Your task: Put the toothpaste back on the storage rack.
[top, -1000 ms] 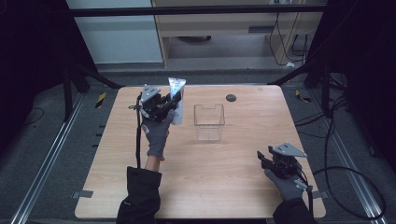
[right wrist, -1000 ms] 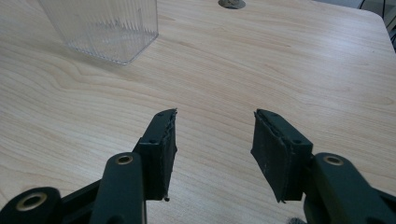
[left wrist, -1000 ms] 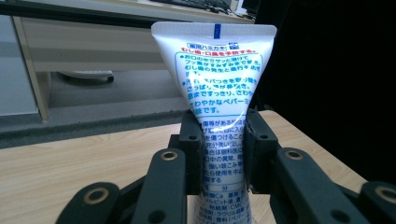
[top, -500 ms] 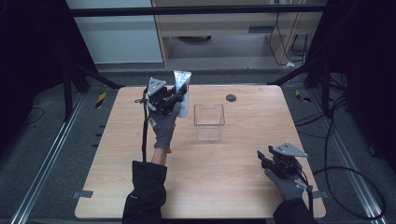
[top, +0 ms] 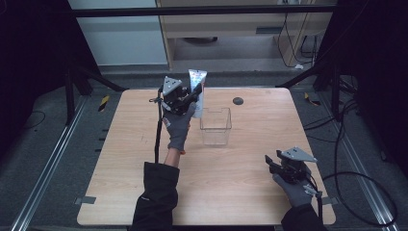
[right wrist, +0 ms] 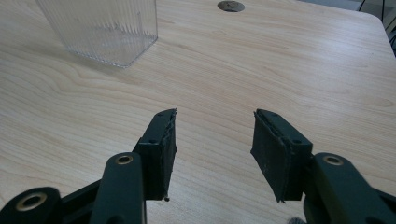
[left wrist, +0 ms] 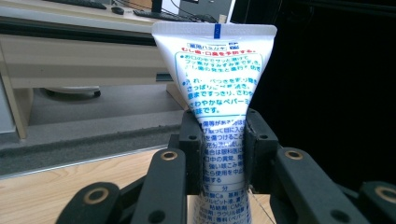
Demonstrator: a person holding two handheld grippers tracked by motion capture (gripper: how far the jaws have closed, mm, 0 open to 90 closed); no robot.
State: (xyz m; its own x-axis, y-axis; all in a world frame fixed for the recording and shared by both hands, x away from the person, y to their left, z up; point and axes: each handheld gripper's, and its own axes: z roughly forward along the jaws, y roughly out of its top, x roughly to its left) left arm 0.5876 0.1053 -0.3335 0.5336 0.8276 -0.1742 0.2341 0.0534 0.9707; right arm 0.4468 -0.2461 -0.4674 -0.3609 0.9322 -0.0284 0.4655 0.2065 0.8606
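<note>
— Pinching the toothpaste tube (left wrist: 215, 84) mid-body in my left gripper (top: 188, 100), raised just beside the clear box (top: 215, 126). My right gripper (right wrist: 212, 140) rests spread, empty.

— Risk?

— Soft tube could slip or tip, catching the box rim.

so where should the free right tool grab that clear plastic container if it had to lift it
Grip one upper wall of the clear plastic container, coming from above with one jaw inside and one outside. It stands upright with its top open and looks empty, and its thin flat walls suit the open right tool. Its full width may exceed that opening.
</note>
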